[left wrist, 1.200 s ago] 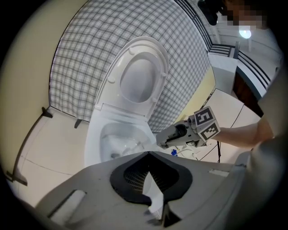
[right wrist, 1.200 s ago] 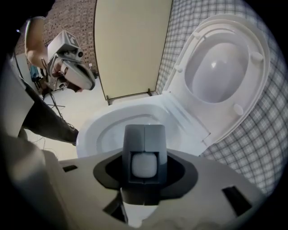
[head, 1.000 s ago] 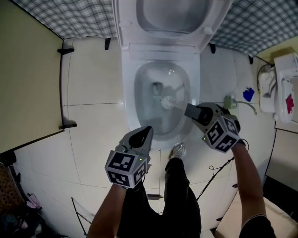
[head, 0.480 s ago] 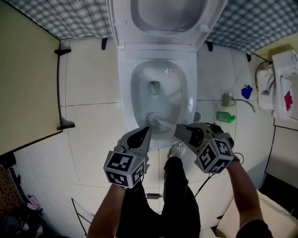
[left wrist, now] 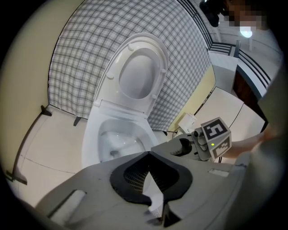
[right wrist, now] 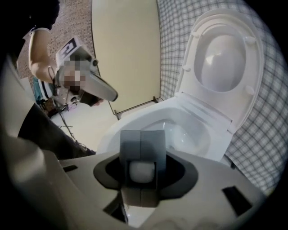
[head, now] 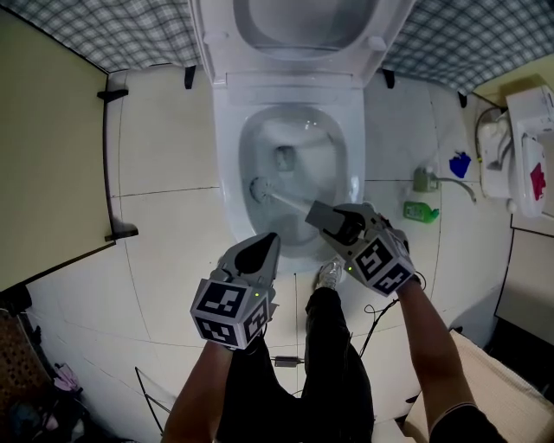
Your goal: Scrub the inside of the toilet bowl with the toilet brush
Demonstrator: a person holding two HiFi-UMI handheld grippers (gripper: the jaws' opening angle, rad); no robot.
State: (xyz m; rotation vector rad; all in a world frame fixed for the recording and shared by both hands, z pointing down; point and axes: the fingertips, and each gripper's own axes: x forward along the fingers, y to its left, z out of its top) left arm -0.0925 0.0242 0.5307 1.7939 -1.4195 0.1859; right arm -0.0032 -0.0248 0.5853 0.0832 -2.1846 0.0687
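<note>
The white toilet bowl (head: 227, 173) stands with seat and lid (head: 294, 26) raised. The toilet brush's head (head: 260, 189) rests against the bowl's inner left wall, and its pale handle (head: 290, 202) slants down-right into my right gripper (head: 322, 216), which is shut on it. In the right gripper view the handle's end (right wrist: 142, 171) sits clamped in the right gripper (right wrist: 141, 168), above the bowl's rim (right wrist: 135, 119). My left gripper (head: 264, 247) hovers over the bowl's front edge, shut and holding nothing. In the left gripper view the left gripper (left wrist: 150, 157) points at the bowl (left wrist: 92, 134).
A green bottle (head: 421, 211) and a blue object (head: 460, 164) lie on the tiled floor to the toilet's right, near a white fixture (head: 519, 147). A yellow partition (head: 48, 147) borders the left. The person's leg and shoe (head: 329, 277) stand just before the bowl, with a cable (head: 381, 320) beside them.
The right gripper has moved left and nearer the person. The brush head has swept from the bowl's right side across the front to its left wall. The left gripper has hardly moved.
</note>
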